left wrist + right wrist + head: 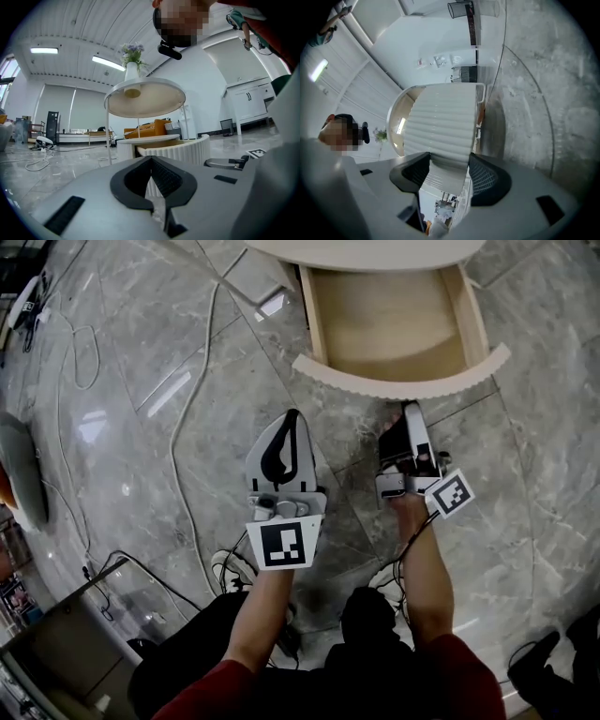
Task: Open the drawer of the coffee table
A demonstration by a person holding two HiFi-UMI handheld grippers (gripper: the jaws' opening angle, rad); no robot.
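The coffee table's drawer (pixel 394 324) stands pulled out from under the round top (pixel 366 251), and its bare wooden inside is in view. Its curved ribbed front (pixel 403 382) faces me. My right gripper (pixel 411 409) is rolled on its side just short of that front, jaws wide apart. In the right gripper view the ribbed front (pixel 440 126) fills the gap ahead of the right gripper (pixel 449 161); I cannot tell whether the pads touch it. My left gripper (pixel 292 418) hangs further back over the floor, shut on nothing. The left gripper (pixel 151 161) points at the drawer (pixel 183 149).
The floor is grey marble. White cables (pixel 187 456) run across it at the left. A low cabinet (pixel 56 643) stands at the bottom left and dark gear (pixel 544 662) at the bottom right. A vase of flowers (pixel 132 70) sits on the table top (pixel 145 98).
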